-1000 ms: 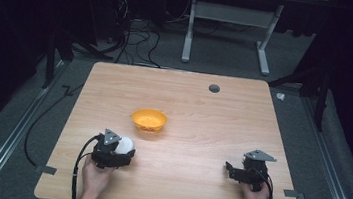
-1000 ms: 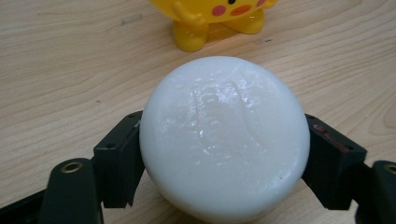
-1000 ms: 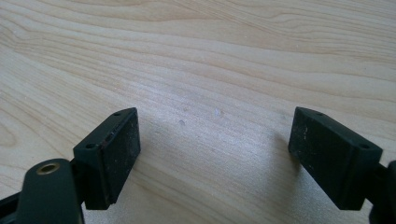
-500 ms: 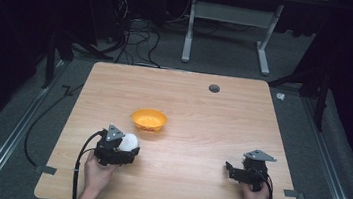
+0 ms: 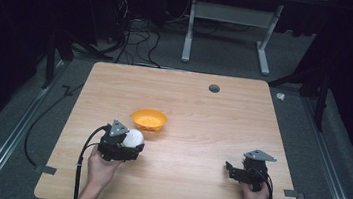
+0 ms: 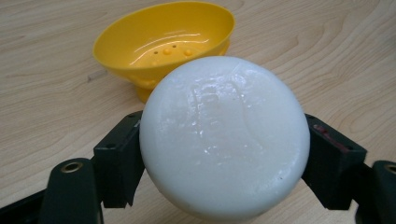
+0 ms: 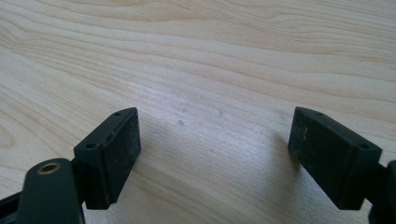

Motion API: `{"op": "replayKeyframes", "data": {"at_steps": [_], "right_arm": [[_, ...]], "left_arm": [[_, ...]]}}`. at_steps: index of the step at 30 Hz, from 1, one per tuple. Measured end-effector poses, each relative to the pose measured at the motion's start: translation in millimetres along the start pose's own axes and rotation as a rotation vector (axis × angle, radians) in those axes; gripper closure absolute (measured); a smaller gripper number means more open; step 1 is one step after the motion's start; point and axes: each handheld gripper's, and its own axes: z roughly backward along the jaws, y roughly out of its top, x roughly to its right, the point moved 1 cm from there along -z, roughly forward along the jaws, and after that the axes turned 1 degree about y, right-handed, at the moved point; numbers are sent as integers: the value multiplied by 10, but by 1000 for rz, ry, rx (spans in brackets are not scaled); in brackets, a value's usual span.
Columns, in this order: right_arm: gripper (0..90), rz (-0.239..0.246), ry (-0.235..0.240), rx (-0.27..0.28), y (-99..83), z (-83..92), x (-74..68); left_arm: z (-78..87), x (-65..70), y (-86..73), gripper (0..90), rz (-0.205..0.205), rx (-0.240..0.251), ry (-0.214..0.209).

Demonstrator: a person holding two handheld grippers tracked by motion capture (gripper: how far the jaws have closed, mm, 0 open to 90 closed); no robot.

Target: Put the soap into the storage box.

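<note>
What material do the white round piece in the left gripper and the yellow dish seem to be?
White round piece: probably soap or wax; smooth, slightly glossy, with faint surface marks and a dull sheen. Yellow dish: likely moulded plastic; a shiny, even colour, a thin rim and small drain holes in its floor.

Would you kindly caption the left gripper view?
Left hand-held gripper clamps a white soap bar before a yellow dish.

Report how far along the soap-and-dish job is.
Done: the left gripper is shut on the white soap. In hand: the soap is held just short of the yellow dish. Left: setting it in the dish, which looks empty. The right gripper rests open on the table.
</note>
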Motion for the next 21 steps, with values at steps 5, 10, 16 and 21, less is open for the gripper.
{"op": "replayKeyframes", "data": {"at_steps": [5,10,16,21], "right_arm": [[178,-1,0,0,2,-1,1],[178,-2,1,0,2,-1,1],[178,-2,2,1,2,-1,3],[178,-6,4,1,2,0,2]], "left_arm": [[7,-8,60,246,-2,7,-6],[12,-14,123,246,1,9,-16],[17,-20,201,246,-6,10,-24],[10,-37,281,246,-8,16,-45]]}}
